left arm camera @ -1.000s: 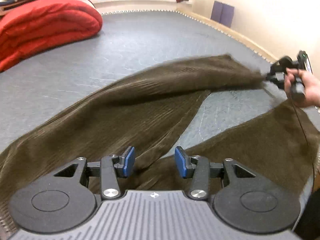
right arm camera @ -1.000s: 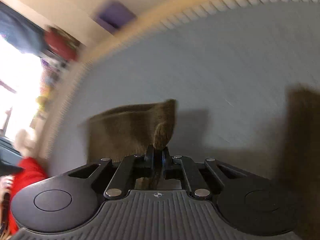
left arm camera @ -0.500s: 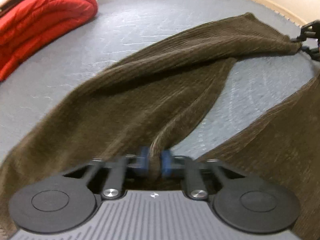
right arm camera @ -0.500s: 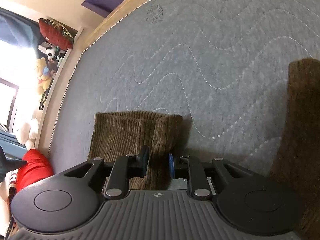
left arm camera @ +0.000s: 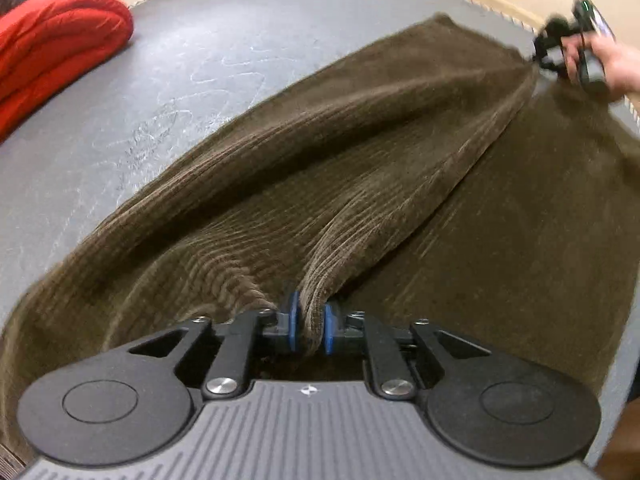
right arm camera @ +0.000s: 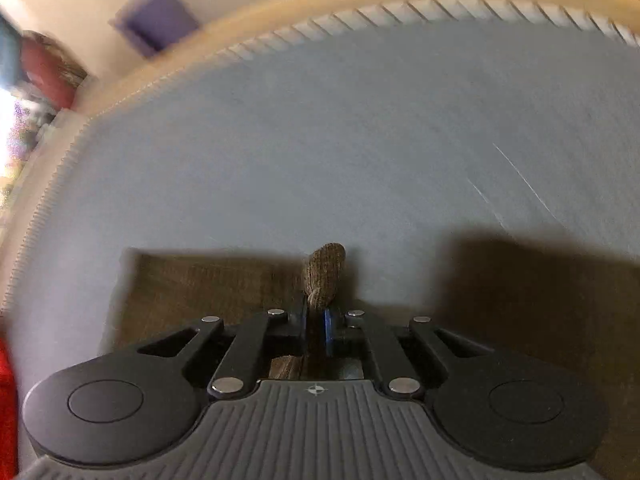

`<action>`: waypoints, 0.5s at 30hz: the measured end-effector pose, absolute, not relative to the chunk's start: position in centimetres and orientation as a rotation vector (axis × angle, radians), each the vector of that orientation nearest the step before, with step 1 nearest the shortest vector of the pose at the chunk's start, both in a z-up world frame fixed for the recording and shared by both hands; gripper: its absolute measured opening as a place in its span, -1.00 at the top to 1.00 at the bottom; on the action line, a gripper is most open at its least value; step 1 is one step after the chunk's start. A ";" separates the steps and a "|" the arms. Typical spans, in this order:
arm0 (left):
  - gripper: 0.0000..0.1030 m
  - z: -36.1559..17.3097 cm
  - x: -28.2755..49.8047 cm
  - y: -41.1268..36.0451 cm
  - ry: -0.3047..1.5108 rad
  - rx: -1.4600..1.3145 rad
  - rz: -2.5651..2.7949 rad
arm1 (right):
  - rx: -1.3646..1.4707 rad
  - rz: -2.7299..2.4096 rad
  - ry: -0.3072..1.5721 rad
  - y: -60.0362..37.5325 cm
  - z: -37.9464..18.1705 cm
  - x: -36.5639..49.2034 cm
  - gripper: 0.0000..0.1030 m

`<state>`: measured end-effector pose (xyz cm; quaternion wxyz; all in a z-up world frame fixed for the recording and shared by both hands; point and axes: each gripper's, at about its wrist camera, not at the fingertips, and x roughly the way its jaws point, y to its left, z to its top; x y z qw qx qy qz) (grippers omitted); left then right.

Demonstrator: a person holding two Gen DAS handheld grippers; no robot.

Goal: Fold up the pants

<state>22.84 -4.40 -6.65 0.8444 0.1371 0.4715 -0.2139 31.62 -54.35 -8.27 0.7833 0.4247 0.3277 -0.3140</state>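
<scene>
I am clenching my left tongs (left arm camera: 307, 326) on a pinch of the brown corduroy pants (left arm camera: 340, 184), and my right tongs (right arm camera: 316, 326) on a leg end, lifting one leg over the other on the grey bed (left arm camera: 200, 40). No readable writing anywhere.

No legible text or labels
</scene>
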 end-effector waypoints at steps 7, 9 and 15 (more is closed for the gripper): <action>0.20 -4.5 20.4 0.4 0.869 -0.070 -0.441 | 0.734 -0.687 0.670 -52.7 -4.2 31.9 0.59; 0.77 -6.6 20.5 1.1 0.957 -0.064 -0.366 | 0.691 -0.724 0.649 -52.3 -3.1 31.4 0.59; 0.91 -6.6 19.4 2.3 1.091 -0.054 -0.314 | 0.715 -0.708 0.538 -50.7 0.7 29.6 0.59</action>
